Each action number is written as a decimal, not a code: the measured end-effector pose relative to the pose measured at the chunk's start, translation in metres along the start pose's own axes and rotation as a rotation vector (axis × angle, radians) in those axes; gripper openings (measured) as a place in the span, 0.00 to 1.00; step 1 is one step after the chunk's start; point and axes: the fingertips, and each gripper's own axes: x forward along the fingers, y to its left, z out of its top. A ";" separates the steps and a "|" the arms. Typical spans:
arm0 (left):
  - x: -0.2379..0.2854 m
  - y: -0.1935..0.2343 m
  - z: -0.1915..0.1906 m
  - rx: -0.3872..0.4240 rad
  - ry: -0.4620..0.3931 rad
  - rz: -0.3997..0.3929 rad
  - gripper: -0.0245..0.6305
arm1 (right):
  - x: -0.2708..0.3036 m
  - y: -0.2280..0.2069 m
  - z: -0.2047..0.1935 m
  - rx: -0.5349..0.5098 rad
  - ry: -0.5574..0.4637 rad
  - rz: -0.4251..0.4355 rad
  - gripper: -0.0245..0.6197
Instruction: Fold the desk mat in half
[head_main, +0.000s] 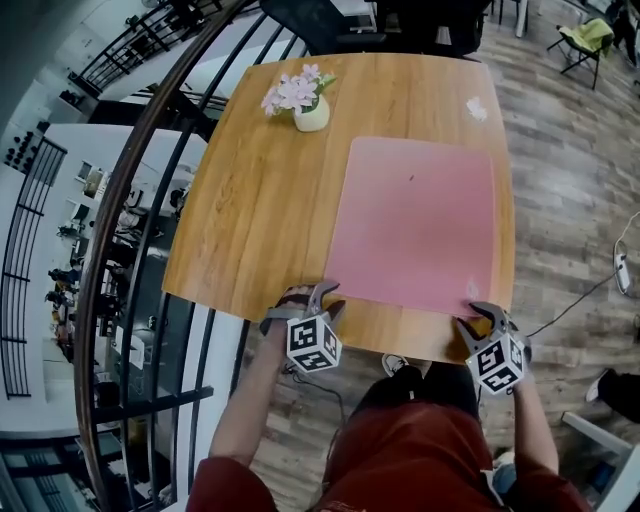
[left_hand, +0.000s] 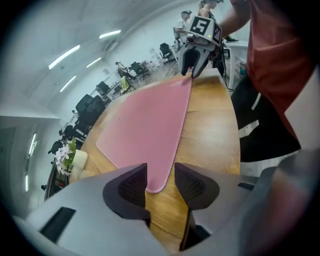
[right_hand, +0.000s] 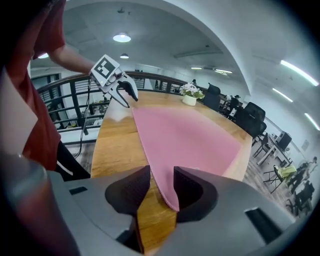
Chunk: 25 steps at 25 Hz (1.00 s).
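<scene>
Two near corners are sitting unpinched between parted jaws: the left gripper (head_main: 322, 292) is straddling the near-left and the right gripper (head_main: 478, 312) the near-right of the flat pink fabric desk mat (head_main: 415, 225), which is lying on the wooden table's (head_main: 260, 200) right half. Judging by this, pinching both corners squarely and lifting them evenly toward the far edge looks best.

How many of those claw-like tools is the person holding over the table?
2. The left gripper sits at the near left corner of the pink desk mat, the right gripper at its near right corner. Both stand open around those corners.
</scene>
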 end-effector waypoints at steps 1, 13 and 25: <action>0.003 0.000 -0.001 0.019 0.008 -0.013 0.32 | 0.002 0.000 -0.002 -0.023 0.016 0.002 0.28; 0.027 0.001 -0.017 0.149 0.050 -0.142 0.36 | 0.015 -0.007 -0.031 -0.156 0.170 0.081 0.28; 0.029 -0.005 -0.019 0.257 0.095 -0.201 0.18 | 0.023 -0.008 -0.029 -0.208 0.245 0.260 0.29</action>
